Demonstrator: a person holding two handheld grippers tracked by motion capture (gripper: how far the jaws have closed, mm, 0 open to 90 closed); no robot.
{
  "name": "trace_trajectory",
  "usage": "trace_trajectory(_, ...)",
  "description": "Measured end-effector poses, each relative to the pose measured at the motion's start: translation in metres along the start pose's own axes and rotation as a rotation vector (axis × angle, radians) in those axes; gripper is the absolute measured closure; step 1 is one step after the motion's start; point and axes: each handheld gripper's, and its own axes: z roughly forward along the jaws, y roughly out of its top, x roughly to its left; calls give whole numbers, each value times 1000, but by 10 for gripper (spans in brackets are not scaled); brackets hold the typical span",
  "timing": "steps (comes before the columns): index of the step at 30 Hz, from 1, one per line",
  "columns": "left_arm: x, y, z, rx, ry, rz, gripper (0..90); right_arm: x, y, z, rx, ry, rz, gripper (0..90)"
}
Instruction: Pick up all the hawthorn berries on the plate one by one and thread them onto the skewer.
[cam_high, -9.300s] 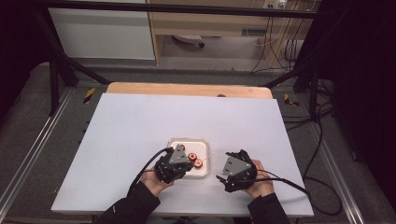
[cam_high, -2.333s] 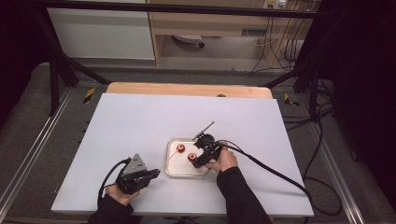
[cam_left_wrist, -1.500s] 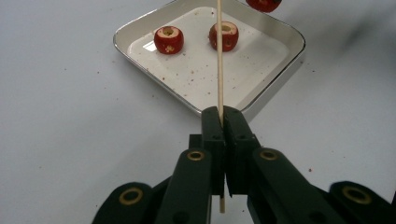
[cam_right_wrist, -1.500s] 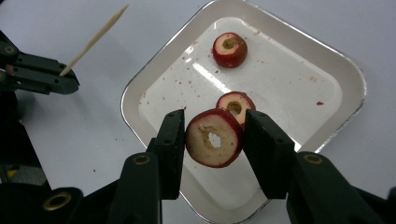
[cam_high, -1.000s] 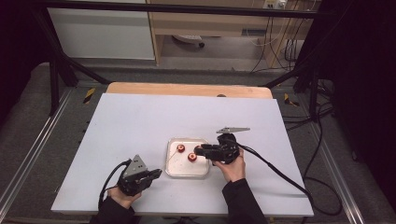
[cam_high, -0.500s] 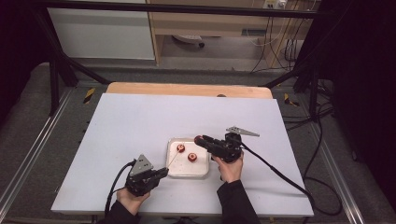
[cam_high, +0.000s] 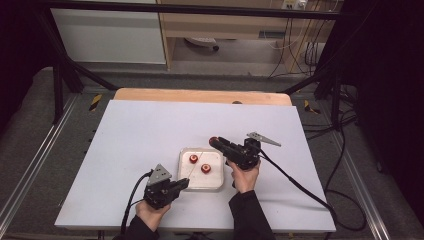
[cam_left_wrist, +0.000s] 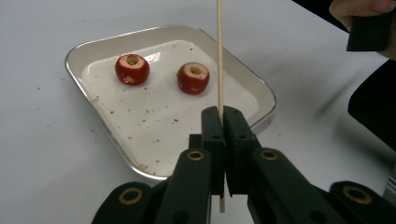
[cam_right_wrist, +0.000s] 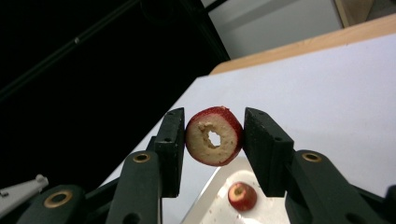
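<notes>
A shallow metal tray (cam_high: 218, 184) lies on the white table with two cored red fruit pieces (cam_high: 193, 159) (cam_high: 205, 168) in it. My left gripper (cam_high: 184, 184) sits at the tray's near left corner, shut on a thin wooden skewer (cam_left_wrist: 219, 56) that points out over the tray (cam_left_wrist: 261, 93). Both fruit pieces (cam_left_wrist: 132, 69) (cam_left_wrist: 193, 78) lie beyond the skewer's left side. My right gripper (cam_high: 214, 142) hovers over the tray's far right corner, shut on a third red fruit piece (cam_right_wrist: 214, 136) whose cored hole faces its camera. Below it lie the tray (cam_right_wrist: 210, 205) and one piece (cam_right_wrist: 242, 196).
The white table top (cam_high: 150, 130) spreads to the left of and behind the tray, with a wooden strip (cam_high: 200, 95) along its far edge. Cables trail from both grippers toward the near edge and right side. The right hand (cam_left_wrist: 369, 18) shows beyond the tray.
My left gripper has slid right with the skewer, up to the tray's near corner. The right gripper has stayed above the tray with its fruit piece.
</notes>
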Motion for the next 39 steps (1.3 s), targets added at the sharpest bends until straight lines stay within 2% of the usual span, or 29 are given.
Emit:
trace_trajectory(5,-5,5,6,-27,-6,-20,880,0,1,0,-54,7,1,599)
trace_trajectory(18,-18,11,23,-59,-7,-38,880,2,1,1,-128,9,20,599)
trace_trajectory(39,-19,14,23,-90,-5,-70,880,3,-1,3,-158,19,41,600)
